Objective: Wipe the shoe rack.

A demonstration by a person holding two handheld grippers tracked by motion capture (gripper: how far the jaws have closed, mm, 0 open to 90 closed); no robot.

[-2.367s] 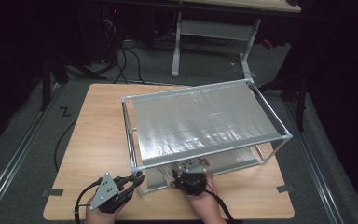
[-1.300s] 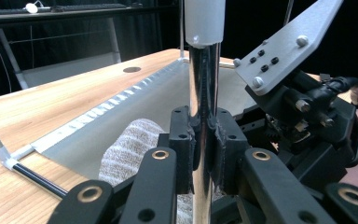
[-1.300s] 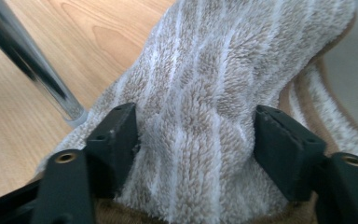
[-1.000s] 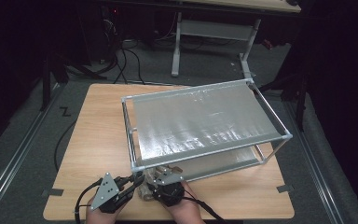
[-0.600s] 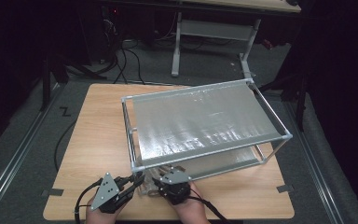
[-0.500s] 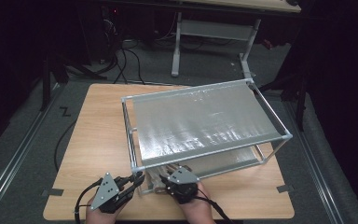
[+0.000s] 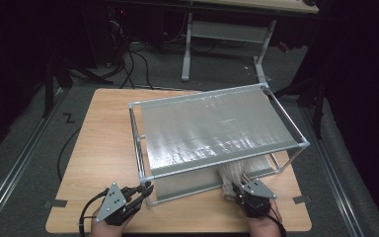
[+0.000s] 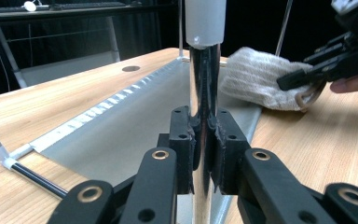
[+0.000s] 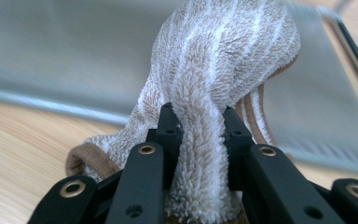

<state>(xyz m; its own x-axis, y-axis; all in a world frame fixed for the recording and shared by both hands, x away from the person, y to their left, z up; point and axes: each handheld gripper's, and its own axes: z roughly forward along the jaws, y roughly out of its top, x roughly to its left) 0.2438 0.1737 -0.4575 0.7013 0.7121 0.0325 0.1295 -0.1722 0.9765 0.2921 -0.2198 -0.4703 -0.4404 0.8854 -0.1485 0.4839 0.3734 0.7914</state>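
High view: wooden table (image 7: 103, 148) bearing a metal-framed rack (image 7: 217, 133) with a grey sheet stretched across its top. At 7 o'clock, the left gripper (image 7: 145, 190) is clenched on the rack's near corner post (image 8: 204, 116). At 5 o'clock, the right gripper (image 7: 238, 190) grasps a beige striped towel (image 9: 223, 84), bunched between its jaws beside the rack's near edge.

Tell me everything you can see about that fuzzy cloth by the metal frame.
The cloth is a thick terry piece, cream with pale tan stripes and a brown-edged hem, bunched into a fold. It lies on the wooden table at the frame's near right corner, against the grey sheet. The right tool pinches its raised fold between both black pads, lifting that part slightly.
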